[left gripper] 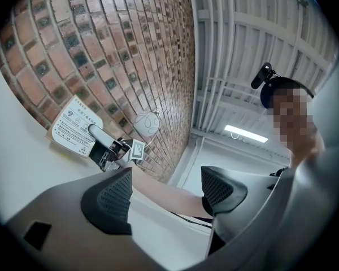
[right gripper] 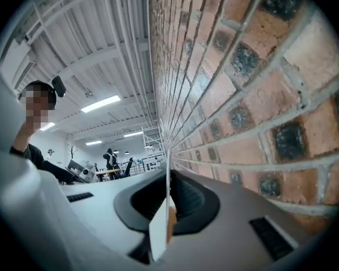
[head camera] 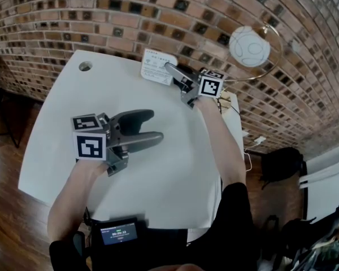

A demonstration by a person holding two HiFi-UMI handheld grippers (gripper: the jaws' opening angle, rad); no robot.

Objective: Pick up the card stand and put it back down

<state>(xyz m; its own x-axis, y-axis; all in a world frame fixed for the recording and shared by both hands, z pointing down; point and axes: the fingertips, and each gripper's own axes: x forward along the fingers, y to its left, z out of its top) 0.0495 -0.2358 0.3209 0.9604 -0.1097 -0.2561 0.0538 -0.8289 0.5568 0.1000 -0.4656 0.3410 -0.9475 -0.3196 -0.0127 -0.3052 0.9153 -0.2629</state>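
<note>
The card stand [head camera: 157, 66], a white printed card on a small wooden base, is at the far edge of the white table [head camera: 158, 179], close to the brick wall. My right gripper [head camera: 170, 68] is shut on it from the right. In the right gripper view the card's thin edge [right gripper: 160, 230] is pinched between the dark pads. The left gripper view shows the card [left gripper: 73, 130] face-on with the right gripper [left gripper: 94, 131] on it. I cannot tell whether its base touches the table. My left gripper [head camera: 153, 126] hovers open and holds nothing over the table's middle, its pads [left gripper: 110, 199] wide apart.
A white globe lamp [head camera: 249, 46] on a curved brass arm stands at the back right. A cable hole [head camera: 85, 66] is at the table's far left corner. A small screen device [head camera: 119, 232] sits at the near edge. A black bag [head camera: 282, 162] lies on the floor to the right.
</note>
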